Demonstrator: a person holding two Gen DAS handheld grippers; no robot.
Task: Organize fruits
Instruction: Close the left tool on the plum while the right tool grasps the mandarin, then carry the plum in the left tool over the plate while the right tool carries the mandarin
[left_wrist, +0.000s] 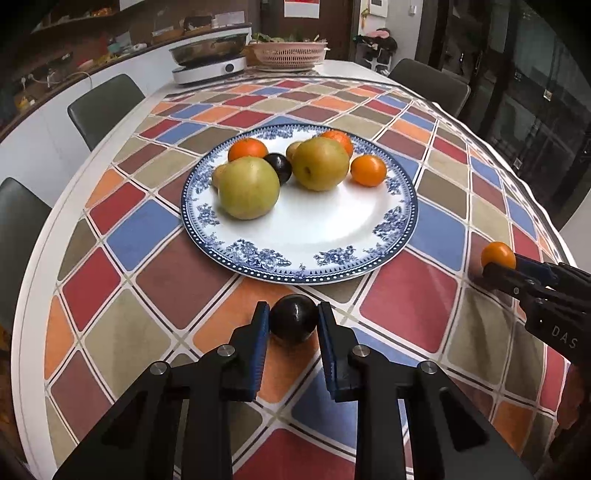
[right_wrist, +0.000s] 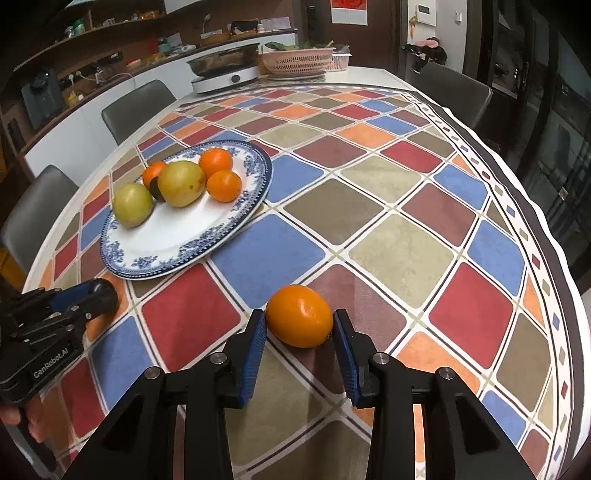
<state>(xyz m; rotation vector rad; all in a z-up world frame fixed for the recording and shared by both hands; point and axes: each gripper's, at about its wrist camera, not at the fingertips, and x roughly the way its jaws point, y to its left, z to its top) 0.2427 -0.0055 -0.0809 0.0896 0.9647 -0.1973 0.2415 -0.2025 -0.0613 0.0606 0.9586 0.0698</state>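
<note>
Second plum (right_wrist: 158, 192) half hidden behind pears (right_wrist: 181, 183)

The plate (left_wrist: 400, 206) is looking like glossy glazed ceramic. The checked cloth (right_wrist: 402, 251) covering the bench is showing a matt, faintly napped weave. The dark plum (left_wrist: 294, 320) is shining smoothly between ribbed blue pads (left_wrist: 260, 332) on matt black plastic tongs (left_wrist: 291, 325).

A plate (left_wrist: 400, 218) sat on the table (left_wrist: 37, 258), bearing pears, oranges and a plum (left_wrist: 279, 167) clustered toward its far side. On the table just in front of the plate, a second plum (left_wrist: 294, 319) lay between the fingers of the left gripper (left_wrist: 293, 321). Well to the right of the plate, an orange (right_wrist: 299, 316) rested on the table between the fingers of the right gripper (right_wrist: 300, 325). At the table's far end stood a cooker (left_wrist: 209, 70) with a basket (left_wrist: 290, 55) to its right.
</note>
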